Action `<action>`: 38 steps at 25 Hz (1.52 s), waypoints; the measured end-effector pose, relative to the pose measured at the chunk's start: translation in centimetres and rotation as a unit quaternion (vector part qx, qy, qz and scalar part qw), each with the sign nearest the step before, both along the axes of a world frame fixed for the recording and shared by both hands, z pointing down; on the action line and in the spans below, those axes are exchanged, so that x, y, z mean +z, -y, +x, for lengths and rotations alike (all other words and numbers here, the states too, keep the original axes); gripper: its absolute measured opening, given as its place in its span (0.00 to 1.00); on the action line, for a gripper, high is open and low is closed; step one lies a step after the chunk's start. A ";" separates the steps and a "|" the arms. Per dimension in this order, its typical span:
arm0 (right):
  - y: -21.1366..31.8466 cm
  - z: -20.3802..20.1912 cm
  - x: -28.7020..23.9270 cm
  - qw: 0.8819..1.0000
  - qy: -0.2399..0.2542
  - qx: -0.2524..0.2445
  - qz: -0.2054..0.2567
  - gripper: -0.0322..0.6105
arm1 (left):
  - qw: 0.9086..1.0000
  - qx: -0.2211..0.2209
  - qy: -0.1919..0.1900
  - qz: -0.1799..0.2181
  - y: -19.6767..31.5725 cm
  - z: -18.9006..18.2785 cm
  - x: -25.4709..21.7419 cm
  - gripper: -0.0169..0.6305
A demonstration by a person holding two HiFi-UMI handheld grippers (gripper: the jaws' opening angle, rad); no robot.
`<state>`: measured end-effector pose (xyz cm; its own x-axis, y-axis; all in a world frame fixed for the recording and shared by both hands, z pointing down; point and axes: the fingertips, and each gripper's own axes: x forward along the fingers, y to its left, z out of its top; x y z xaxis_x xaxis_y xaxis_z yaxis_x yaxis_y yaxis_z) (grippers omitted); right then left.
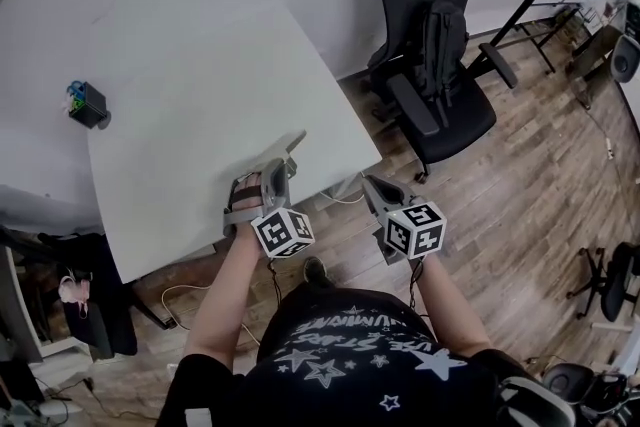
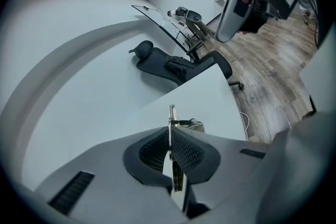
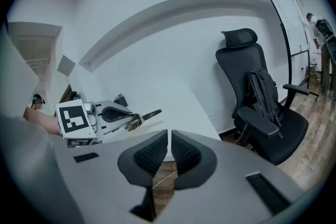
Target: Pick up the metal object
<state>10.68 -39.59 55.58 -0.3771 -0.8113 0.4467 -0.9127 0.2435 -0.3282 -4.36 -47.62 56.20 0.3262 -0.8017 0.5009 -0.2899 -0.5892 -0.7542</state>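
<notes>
The metal object (image 1: 293,143) is a thin flat piece that sticks forward out of my left gripper (image 1: 275,170), just above the near right corner of the white table (image 1: 190,85). In the left gripper view it shows edge-on (image 2: 171,118), and the left gripper (image 2: 170,149) is shut on it, both pads pressing its sides. From the right gripper view I see the metal object (image 3: 149,113) lifted slightly off the tabletop. My right gripper (image 1: 375,190) hangs beyond the table's edge over the wooden floor. It is also visible in its own view (image 3: 169,152), shut with nothing between its pads.
A black office chair (image 1: 430,65) with a backpack on its seat stands to the right of the table. A small black holder (image 1: 88,105) with coloured items sits at the table's far left. Cables lie on the floor under the table's edge.
</notes>
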 end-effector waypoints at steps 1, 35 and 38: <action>-0.1 0.0 -0.3 1.000 0.001 -0.003 0.004 0.13 | 1.000 -0.011 -0.013 -0.001 -0.4 -0.1 -0.5 0.06; -18.4 -0.5 -7.5 0.990 -0.004 -0.108 0.085 0.13 | 0.915 -0.210 -0.332 -0.092 -24.3 -3.2 -9.1 0.06; -20.4 -0.5 -7.7 0.990 -0.010 -0.114 0.087 0.13 | 0.911 -0.216 -0.339 -0.092 -26.6 -3.4 -9.1 0.06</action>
